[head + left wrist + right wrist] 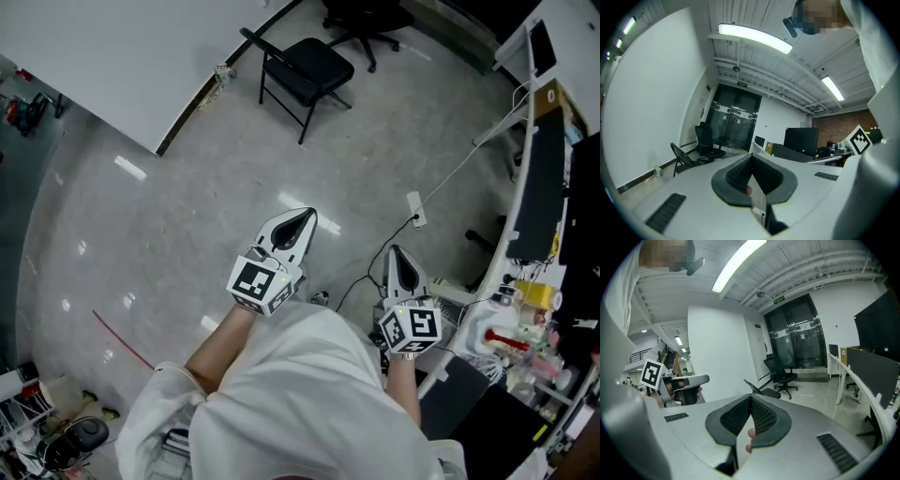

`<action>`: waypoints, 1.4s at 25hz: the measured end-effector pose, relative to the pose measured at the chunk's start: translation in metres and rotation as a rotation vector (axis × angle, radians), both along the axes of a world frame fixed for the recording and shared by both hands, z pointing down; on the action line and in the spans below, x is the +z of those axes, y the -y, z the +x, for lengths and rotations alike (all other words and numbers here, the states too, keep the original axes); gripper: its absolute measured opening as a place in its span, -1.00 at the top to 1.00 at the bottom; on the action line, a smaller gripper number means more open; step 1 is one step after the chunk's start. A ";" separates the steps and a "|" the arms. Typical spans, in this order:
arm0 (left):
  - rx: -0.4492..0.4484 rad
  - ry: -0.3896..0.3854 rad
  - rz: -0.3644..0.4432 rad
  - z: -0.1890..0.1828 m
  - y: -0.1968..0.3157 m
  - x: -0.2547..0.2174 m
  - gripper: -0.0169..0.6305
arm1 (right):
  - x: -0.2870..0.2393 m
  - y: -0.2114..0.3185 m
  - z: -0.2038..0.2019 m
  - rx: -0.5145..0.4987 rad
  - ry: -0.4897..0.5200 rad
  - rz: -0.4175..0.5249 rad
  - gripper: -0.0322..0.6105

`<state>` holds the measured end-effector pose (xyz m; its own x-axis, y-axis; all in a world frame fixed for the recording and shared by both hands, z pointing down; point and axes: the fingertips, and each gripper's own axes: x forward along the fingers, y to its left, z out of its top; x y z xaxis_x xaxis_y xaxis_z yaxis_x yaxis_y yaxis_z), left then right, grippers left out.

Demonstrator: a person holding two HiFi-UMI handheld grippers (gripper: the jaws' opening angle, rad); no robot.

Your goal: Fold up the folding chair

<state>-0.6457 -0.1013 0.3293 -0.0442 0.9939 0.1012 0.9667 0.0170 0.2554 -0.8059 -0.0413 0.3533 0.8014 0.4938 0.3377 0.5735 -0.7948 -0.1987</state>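
A person in a white top holds two grippers out in front of the body, side by side and apart, both pointing toward the far side of the room. The left gripper [302, 221] has its jaws pressed together with nothing between them. The right gripper [397, 258] is also closed and empty. Each carries one marker cube. One black folding chair [305, 75] stands unfolded on the grey floor [187, 206], far away, beside the white wall [112, 47] and well apart from both grippers. One black office chair [366, 19] stands just beyond it.
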 end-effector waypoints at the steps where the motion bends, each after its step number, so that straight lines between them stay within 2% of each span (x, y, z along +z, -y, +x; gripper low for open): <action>1: -0.002 0.008 -0.004 0.011 -0.007 0.000 0.91 | -0.001 -0.005 0.009 0.003 0.006 -0.004 0.90; 9: 0.051 0.034 -0.014 0.077 -0.054 0.004 0.91 | -0.005 -0.038 0.072 0.051 0.045 -0.025 0.90; 13: 0.068 0.020 -0.019 0.105 -0.067 0.003 0.91 | -0.003 -0.049 0.098 0.067 0.050 -0.032 0.90; 18: 0.022 0.027 -0.034 0.132 -0.064 -0.004 0.91 | -0.007 -0.055 0.125 0.036 0.051 -0.035 0.90; 25: -0.035 0.038 -0.002 0.155 -0.070 0.009 0.91 | 0.004 -0.072 0.149 -0.012 0.065 -0.019 0.90; 35: -0.135 0.015 0.035 0.190 -0.120 0.012 0.91 | 0.010 -0.144 0.189 -0.093 0.042 -0.001 0.90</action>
<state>-0.4557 0.0189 0.3413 0.0884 0.9868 0.1358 0.9557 -0.1225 0.2676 -0.6173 0.1031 0.3628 0.8287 0.4186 0.3715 0.5053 -0.8449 -0.1753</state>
